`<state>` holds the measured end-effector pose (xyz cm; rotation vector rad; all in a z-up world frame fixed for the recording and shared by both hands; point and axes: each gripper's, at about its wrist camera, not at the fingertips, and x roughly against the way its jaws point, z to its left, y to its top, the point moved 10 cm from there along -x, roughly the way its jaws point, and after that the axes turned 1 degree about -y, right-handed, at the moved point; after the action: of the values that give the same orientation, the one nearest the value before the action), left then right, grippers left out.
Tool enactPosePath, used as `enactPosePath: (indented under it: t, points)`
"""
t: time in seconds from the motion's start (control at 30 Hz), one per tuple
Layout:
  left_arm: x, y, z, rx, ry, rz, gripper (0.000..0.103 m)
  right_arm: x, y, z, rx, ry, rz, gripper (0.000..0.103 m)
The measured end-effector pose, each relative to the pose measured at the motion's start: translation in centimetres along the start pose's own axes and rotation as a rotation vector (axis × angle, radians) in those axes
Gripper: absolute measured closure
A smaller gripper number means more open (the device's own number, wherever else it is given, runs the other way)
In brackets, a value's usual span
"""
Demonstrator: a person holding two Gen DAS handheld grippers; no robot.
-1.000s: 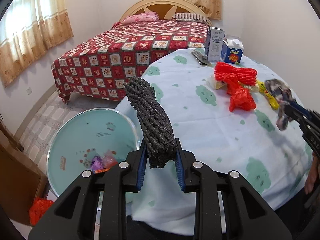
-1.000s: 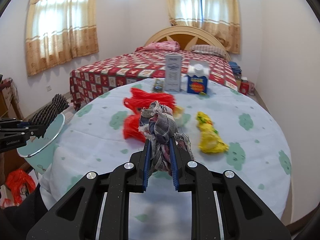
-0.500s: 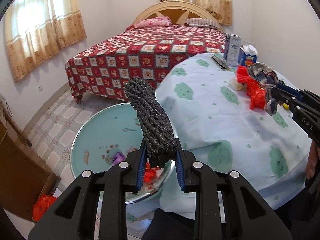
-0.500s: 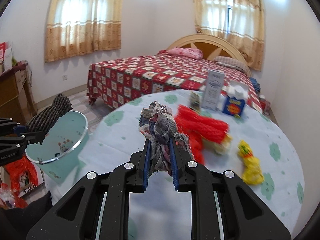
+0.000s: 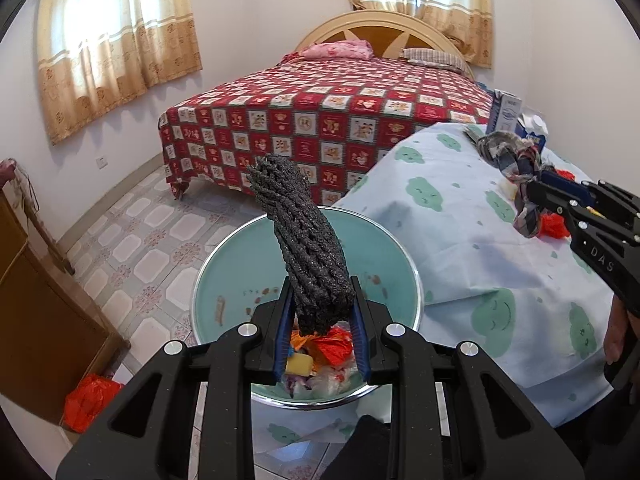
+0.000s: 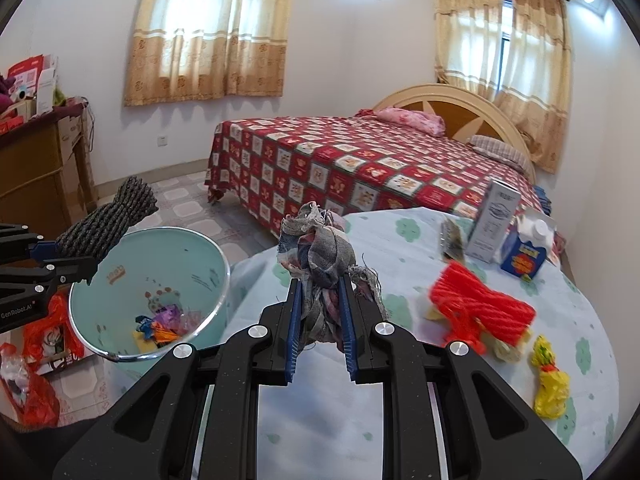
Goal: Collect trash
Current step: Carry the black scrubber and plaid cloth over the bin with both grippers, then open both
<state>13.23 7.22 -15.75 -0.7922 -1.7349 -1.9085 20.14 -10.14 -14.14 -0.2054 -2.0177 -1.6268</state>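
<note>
Left wrist view: at lower centre the left gripper (image 5: 321, 330) is clamped narrow on the bottom end of a dark knitted bundle (image 5: 302, 240), which stands up and leans toward upper left. It looks soft, light and floppy, so the low hold lets the top sway. Right behind it gapes the teal bin (image 5: 240, 264), with scraps at the bottom. At the right edge the right gripper (image 5: 534, 196) pinches a rag knot (image 5: 516, 160) over the table (image 5: 460, 232)

Right wrist view: the right gripper (image 6: 322, 320), at lower centre, squeezes the frayed rag knot (image 6: 320, 244) mid-body; limp cloth, likely to snag on the pads at release. The bin (image 6: 188, 248) sits at centre left, the red bundle (image 6: 478, 308) and yellow bag (image 6: 552, 384) at right
</note>
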Motion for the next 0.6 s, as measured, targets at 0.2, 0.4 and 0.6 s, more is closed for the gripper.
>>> enactPosePath:
  t: [0.2,0.4,0.6]
  points:
    - [0.2,0.0,1.7,0.016,0.021,-0.006,0.077,-1.2,0.6,1.6,0.024,0.026,0.010,0.084]
    - [0.1,-0.2,3.1,0.036,0.035,-0.001,0.077,-2.3,0.8,3.4,0.054,0.050,0.022,0.084]
    - [-0.1,-0.7,3.6,0.045,0.033,0.008,0.077,-3.2,0.8,4.9,0.073,0.067,0.033,0.084]
